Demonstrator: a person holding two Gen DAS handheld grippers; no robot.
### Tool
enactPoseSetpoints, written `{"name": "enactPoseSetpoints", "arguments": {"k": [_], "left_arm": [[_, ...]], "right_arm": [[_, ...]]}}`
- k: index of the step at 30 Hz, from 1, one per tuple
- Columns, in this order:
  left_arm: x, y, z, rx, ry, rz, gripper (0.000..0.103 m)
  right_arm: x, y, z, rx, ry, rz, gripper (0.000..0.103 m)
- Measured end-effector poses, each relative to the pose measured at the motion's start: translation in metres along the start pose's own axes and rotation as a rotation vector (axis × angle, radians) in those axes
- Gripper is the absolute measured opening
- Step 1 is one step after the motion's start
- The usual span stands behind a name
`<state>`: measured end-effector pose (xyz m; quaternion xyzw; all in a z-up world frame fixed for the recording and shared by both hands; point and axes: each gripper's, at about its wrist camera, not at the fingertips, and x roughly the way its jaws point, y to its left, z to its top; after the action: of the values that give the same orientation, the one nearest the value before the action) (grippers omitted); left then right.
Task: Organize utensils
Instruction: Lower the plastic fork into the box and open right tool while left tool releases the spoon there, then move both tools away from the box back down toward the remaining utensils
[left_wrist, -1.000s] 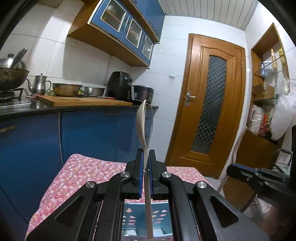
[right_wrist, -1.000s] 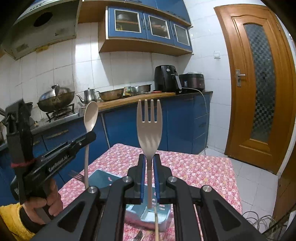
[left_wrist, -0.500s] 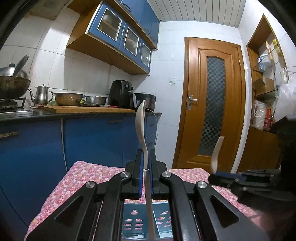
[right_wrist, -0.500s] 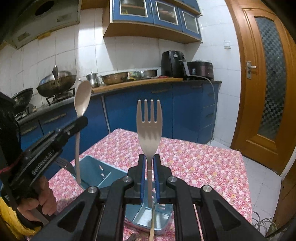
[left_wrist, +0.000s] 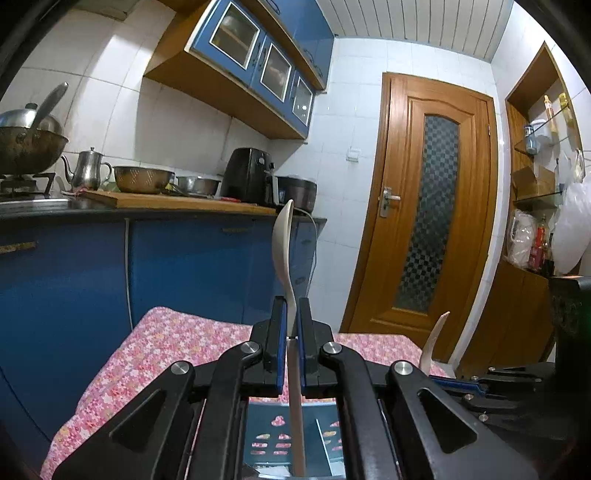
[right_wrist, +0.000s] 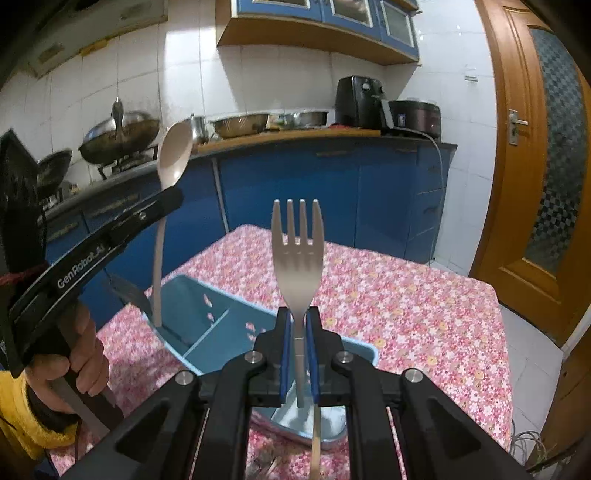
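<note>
My left gripper (left_wrist: 290, 314) is shut on a beige spoon (left_wrist: 283, 243), held upright, bowl up; in the right wrist view the spoon (right_wrist: 173, 158) has its handle tip down inside the far-left compartment of a blue divided utensil tray (right_wrist: 221, 325). My right gripper (right_wrist: 298, 325) is shut on a beige fork (right_wrist: 297, 254), tines up, held over the tray's near end. The fork's edge (left_wrist: 434, 341) shows at the right of the left wrist view. The tray (left_wrist: 321, 439) lies below the left gripper.
The tray sits on a table with a pink floral cloth (right_wrist: 406, 302). Loose utensils (right_wrist: 273, 461) lie on the cloth by the tray's near edge. Blue kitchen cabinets (right_wrist: 295, 192) with pots and appliances stand behind; a wooden door (left_wrist: 432, 206) is to the right.
Both grippers have come lower and closer to the tray. The spoon's handle has gone down into the tray's far-left compartment. The fork has come down over the tray's near end.
</note>
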<state>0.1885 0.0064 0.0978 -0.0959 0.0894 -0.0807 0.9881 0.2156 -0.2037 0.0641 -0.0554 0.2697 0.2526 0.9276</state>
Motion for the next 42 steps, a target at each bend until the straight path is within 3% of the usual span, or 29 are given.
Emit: {"name": "enactPoseSetpoints", "arguments": {"k": [5,10,23,28,42], "left_arm": [[0.003,0.004,-0.003,-0.016,0.004,-0.004,0.003],[0.005,0.008,-0.005,-0.031,0.015,-0.002,0.003],[0.002,0.005,-0.017,-0.03,0.029,-0.031,0.003],[-0.001,0.004,-0.016,-0.029,0.067,-0.033,0.023],[-0.045,-0.016,-0.002,0.025,0.103,-0.056,0.025]], "right_arm": [[0.005,0.003,-0.004,-0.012,0.041,0.006,0.012],[-0.007,0.0,-0.002,0.001,0.014,0.012,0.024],[-0.041,-0.004,-0.008,0.035,0.002,-0.049,0.024],[-0.049,-0.008,-0.012,0.052,0.005,-0.066,0.024],[-0.082,-0.012,-0.027,0.149,-0.045,-0.076,0.024]]}}
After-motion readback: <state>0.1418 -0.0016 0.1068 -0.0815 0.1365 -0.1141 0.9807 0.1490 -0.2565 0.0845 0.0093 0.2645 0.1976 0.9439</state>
